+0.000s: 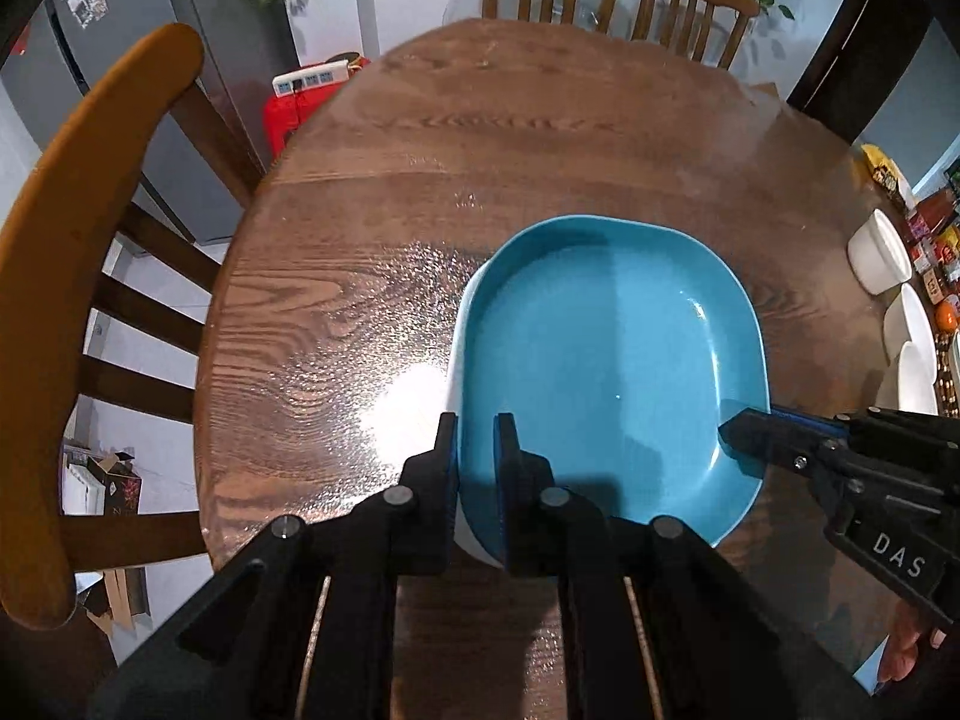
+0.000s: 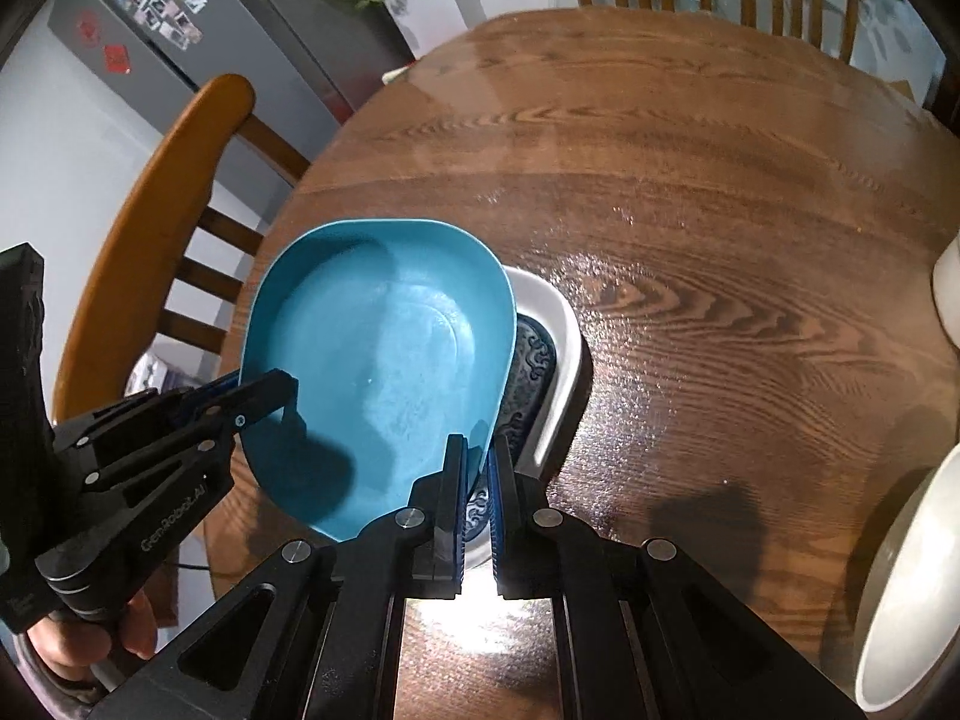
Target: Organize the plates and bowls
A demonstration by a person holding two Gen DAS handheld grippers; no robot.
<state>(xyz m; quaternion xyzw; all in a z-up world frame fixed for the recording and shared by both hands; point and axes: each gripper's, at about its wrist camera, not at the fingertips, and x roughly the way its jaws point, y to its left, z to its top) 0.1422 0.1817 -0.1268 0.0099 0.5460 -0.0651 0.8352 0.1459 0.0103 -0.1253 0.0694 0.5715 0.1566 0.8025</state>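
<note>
A round dark wooden table fills both views, with wooden chairs around it. The left gripper and the right gripper each clamp an opposite rim of a blue rounded-rectangular plate, held tilted above a white rectangular dish with a dark patterned centre on the table.

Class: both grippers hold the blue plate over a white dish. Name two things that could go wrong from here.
1. Each gripper, left gripper and right gripper, pinches only the thin rim of the blue plate; it might slip or tilt.
2. The plate sits off-centre over the white dish, so it may land askew and knock it.
</note>
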